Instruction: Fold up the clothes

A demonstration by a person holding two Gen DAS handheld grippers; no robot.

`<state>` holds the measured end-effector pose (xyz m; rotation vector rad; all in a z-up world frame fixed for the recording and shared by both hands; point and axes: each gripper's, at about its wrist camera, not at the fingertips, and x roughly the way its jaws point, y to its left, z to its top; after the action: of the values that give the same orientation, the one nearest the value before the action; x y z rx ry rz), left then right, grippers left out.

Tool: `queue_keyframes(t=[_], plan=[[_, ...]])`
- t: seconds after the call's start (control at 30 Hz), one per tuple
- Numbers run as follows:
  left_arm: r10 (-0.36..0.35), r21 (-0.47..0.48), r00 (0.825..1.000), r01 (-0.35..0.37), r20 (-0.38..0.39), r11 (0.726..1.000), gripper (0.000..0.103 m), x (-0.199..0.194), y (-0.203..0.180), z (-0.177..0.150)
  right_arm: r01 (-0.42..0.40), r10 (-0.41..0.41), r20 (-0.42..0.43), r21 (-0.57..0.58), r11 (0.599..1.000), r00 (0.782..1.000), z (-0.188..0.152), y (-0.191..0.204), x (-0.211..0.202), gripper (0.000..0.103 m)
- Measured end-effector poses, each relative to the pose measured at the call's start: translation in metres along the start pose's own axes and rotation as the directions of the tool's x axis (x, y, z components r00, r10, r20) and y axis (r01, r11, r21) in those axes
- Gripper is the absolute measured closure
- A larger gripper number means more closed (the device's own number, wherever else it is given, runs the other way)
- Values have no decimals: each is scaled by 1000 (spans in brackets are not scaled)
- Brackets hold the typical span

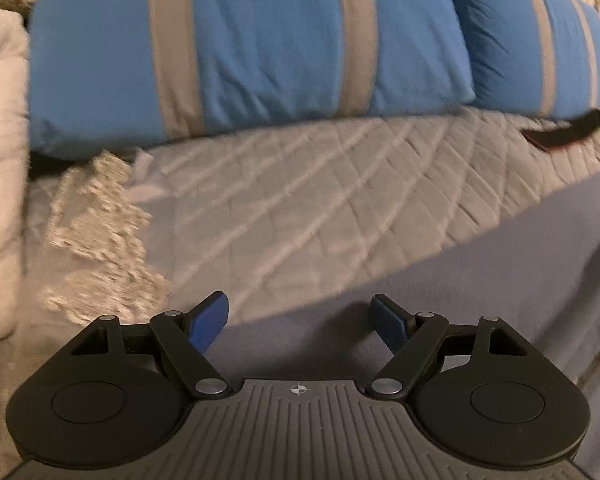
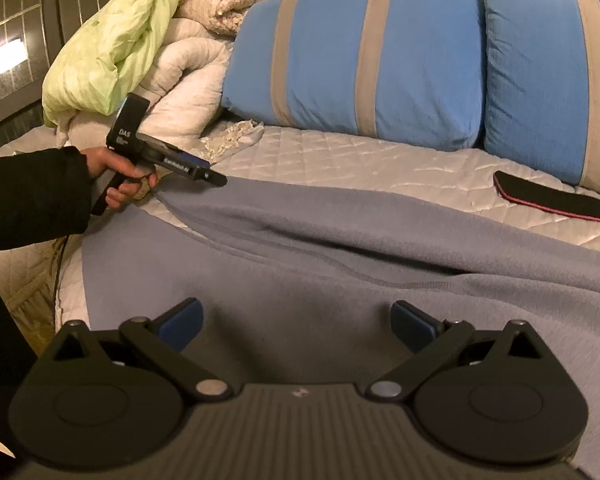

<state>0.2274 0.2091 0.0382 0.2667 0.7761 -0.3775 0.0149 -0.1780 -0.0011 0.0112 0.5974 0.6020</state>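
Our grey-blue garment lies spread on the bed's quilted cover, its far edge running diagonally with bare quilt beyond. Our left gripper hovers over that edge, fingers apart, holding nothing; our right gripper hangs over the cloth's middle, likewise spread and empty. Blue striped pillows close the far side, a dark strap lies right, piled bedding left.

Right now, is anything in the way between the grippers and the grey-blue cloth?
Nothing visible is. The right hand-held gripper hangs open right over the grey-blue cloth. The left hand-held gripper is open at its edge. The black strip lies off to the side on the quilt.
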Motion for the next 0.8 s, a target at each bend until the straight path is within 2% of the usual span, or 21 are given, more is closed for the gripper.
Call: queue_keyframes(t=[0.1,0.17,0.2,0.23,0.3,0.53,0.8], plan=[[-27,22,1000,27,-4,999,35,3,-4,-1,3,-3,-1,9,1000,1000,0,-2,1,0],[-53,-7,999,53,-12,999,48,5,0,-1,4,-4,1,15,1000,1000,1,-3,0,0],[-55,-21,998,55,-11,998,62,5,1,0,4,-4,2,17,1000,1000,1,-3,0,0],[-51,-31,999,50,-15,998,82,5,1,1,4,-5,3,17,1000,1000,1,-3,0,0],[-58,-52,998,56,-37,997,97,6,1,4,7,-7,9,20,1000,1000,2,-5,-2,0],[7,15,998,-6,-67,1000,100,0,-18,12,45,-47,47,51,998,998,6,-21,-13,0],[56,26,998,-56,16,998,100,-31,-29,30,80,-90,121,79,994,989,21,-52,-49,0]])
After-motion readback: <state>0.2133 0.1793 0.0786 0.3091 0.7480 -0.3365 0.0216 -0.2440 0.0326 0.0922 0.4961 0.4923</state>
